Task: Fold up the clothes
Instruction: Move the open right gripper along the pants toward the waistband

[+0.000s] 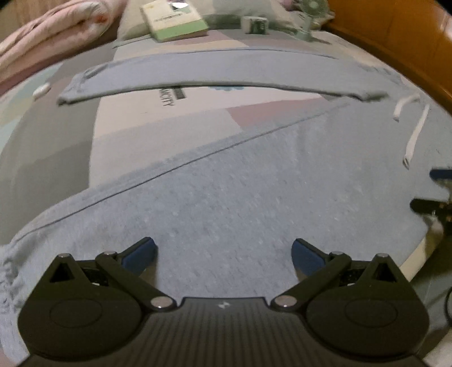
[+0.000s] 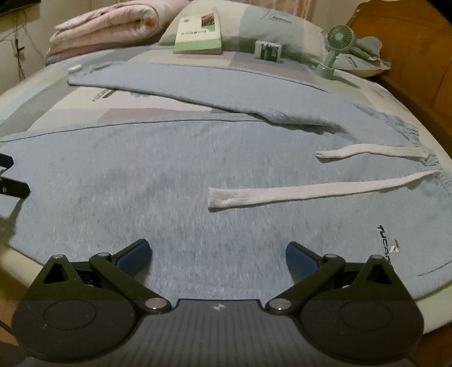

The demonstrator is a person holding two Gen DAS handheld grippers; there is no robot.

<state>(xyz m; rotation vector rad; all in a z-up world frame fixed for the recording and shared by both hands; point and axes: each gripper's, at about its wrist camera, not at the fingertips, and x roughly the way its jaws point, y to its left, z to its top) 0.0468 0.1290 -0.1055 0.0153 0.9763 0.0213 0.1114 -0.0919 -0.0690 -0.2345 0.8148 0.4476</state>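
- The bed [image 2: 56, 118], under a patchwork sheet, carries everything; a wooden headboard [image 2: 418, 65] runs along its right side.
- A pair of light blue sweatpants [image 2: 197, 180] lies spread flat across the near half of the bed. The waistband sits at the right edge; one leg runs left along the near edge, and the other leg [image 2: 197, 84] angles away to the far left, so a wedge of sheet shows between the two.
- A rolled pink quilt [image 2: 113, 25] and a pillow [image 2: 254, 25] sit at the far side, well apart from the sweatpants.
- A green book [image 2: 197, 31], a small desk fan [image 2: 336, 48] and a little box [image 2: 268, 50] rest near the pillow.
- Two white drawstrings [image 2: 310, 192] lie loose on the cloth, trailing left from the waistband.
- The left gripper [image 1: 224, 254] hovers over the near leg, jaws released and empty.
- The right gripper [image 2: 217, 254] hovers nearer the waist, jaws likewise spread with nothing between them.
- Step in hand, as I judge it: the sweatpants lie flat with legs splayed and no fold visible, and both grippers are poised over the near edge, which suits taking hold for a lengthwise fold.
- That move would call for pinching one layer-pair cleanly at two points along a leg, lifting evenly, and laying it onto the other leg with seams matched; the drawstrings may snag or bunch.
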